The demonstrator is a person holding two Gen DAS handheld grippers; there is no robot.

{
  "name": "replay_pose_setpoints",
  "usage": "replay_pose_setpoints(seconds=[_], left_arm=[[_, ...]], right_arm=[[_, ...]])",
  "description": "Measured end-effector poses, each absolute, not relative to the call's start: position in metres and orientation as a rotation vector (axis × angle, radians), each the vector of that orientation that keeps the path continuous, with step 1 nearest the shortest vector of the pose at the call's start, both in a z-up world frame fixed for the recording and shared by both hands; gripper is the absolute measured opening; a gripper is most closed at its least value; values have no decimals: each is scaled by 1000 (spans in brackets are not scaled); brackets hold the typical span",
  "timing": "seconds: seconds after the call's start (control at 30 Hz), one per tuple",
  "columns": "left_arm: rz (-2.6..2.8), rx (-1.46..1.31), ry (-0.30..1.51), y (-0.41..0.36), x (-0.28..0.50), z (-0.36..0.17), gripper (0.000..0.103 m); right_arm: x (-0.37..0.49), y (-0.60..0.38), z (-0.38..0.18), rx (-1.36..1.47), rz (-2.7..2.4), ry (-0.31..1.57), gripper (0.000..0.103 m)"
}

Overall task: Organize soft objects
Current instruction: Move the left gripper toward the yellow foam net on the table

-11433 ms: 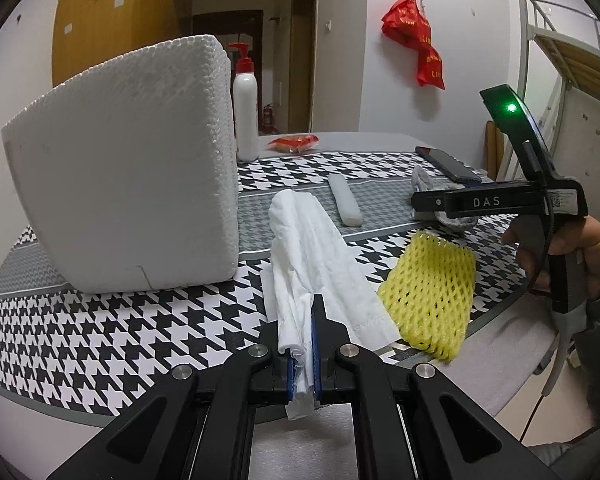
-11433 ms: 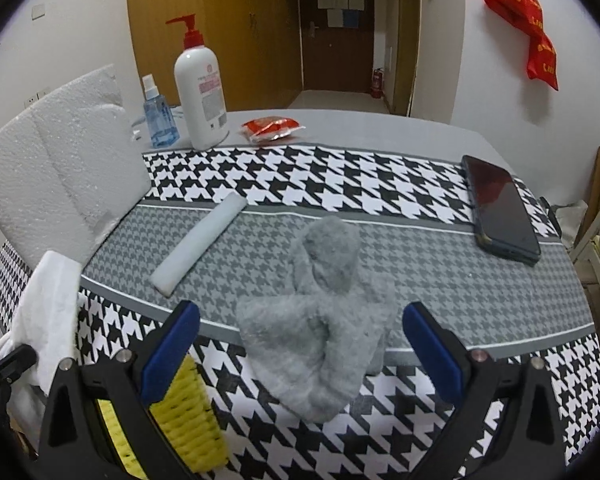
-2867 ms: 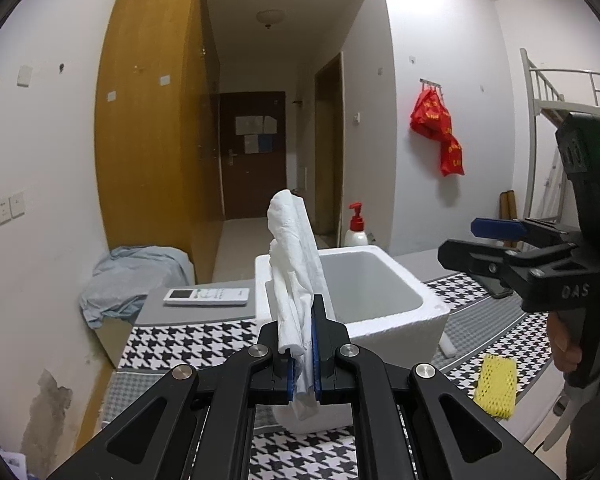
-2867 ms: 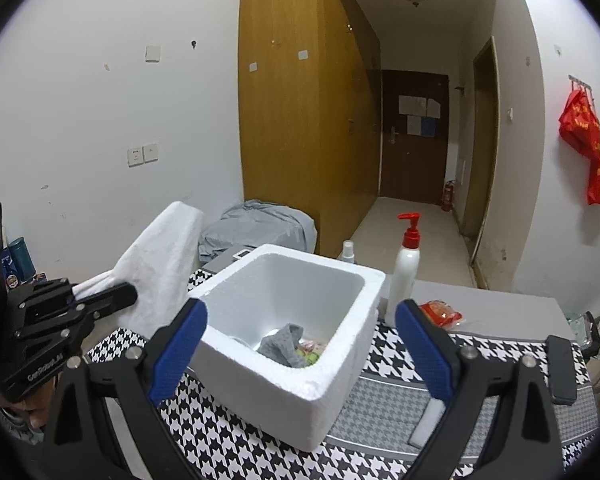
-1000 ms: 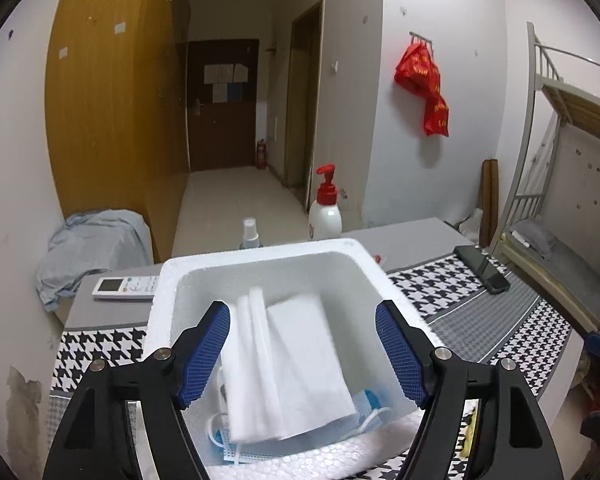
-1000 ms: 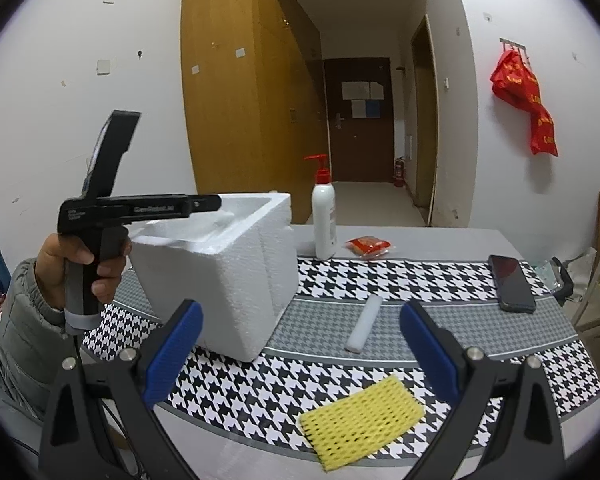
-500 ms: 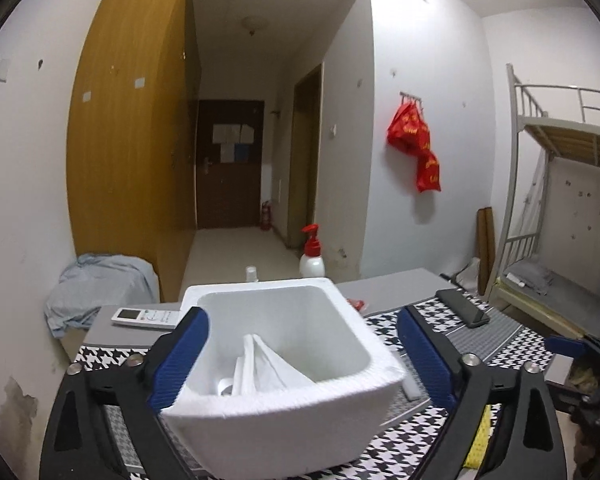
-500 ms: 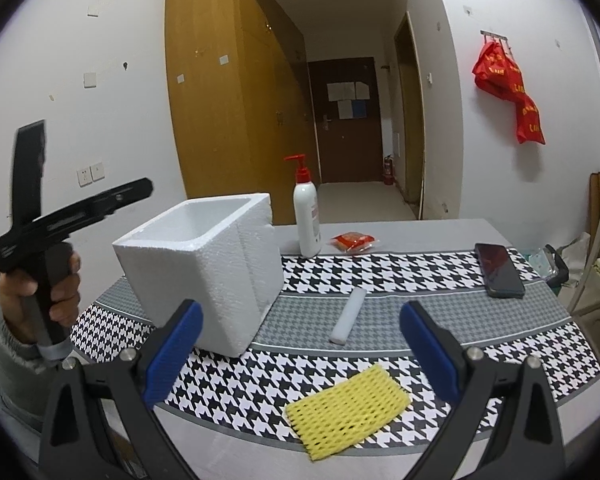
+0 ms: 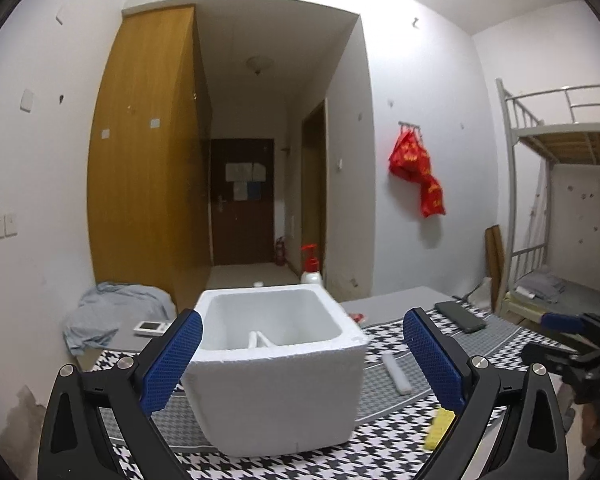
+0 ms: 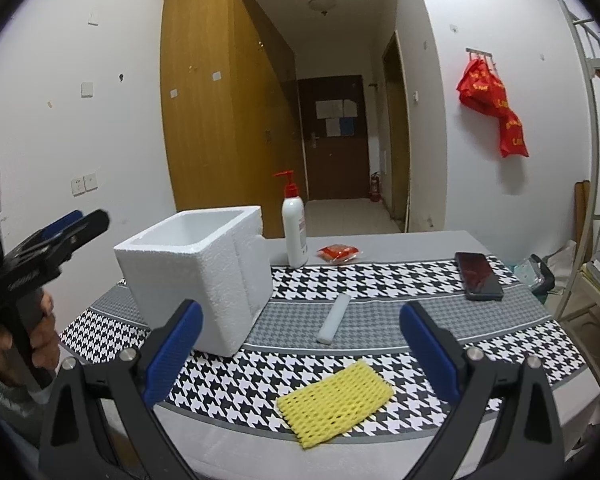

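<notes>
Both the left gripper (image 9: 302, 360) and right gripper (image 10: 300, 352) stand released and empty; the yellow foam net (image 10: 335, 403), lying flat, judged light, squashy, best pinched at its near edge.

I see the white cloth (image 9: 260, 339) inside the foam box (image 9: 278, 384); the yellow foam net (image 10: 335, 403) lies flat on the table near me.

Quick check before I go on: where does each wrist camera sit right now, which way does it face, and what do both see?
Left wrist: on the left gripper, open, looking over the foam box; right gripper shows at right.
Right wrist: on the right gripper, open, facing the yellow foam net; left gripper shows at left.
Shared: box, net, white foam stick, phone.
</notes>
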State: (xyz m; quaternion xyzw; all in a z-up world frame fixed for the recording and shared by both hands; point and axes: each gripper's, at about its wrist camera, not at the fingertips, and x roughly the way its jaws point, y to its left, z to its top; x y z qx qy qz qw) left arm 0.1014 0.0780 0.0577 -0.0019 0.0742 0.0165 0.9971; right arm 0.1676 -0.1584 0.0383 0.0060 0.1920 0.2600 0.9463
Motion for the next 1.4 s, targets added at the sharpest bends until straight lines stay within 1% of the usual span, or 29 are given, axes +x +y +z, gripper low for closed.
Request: replay_pose_setpoints(seconds=[0.2, 0.53, 0.8, 1.17, 1.4], left_arm=[[2, -17, 151, 74, 91, 52, 102], [-67, -28, 225, 56, 89, 31, 102], [-128, -11, 251, 38, 88, 17, 102], [-200, -1, 328, 17, 104, -3, 102], [-245, 17, 418, -1, 126, -11, 102]], right_arm=[[154, -163, 40, 16, 513, 367, 100], [138, -174, 31, 12, 477, 352, 100], [129, -186, 23, 12, 440, 354, 100], [130, -195, 7, 14, 414, 384, 100], [138, -205, -1, 25, 375, 421, 100]])
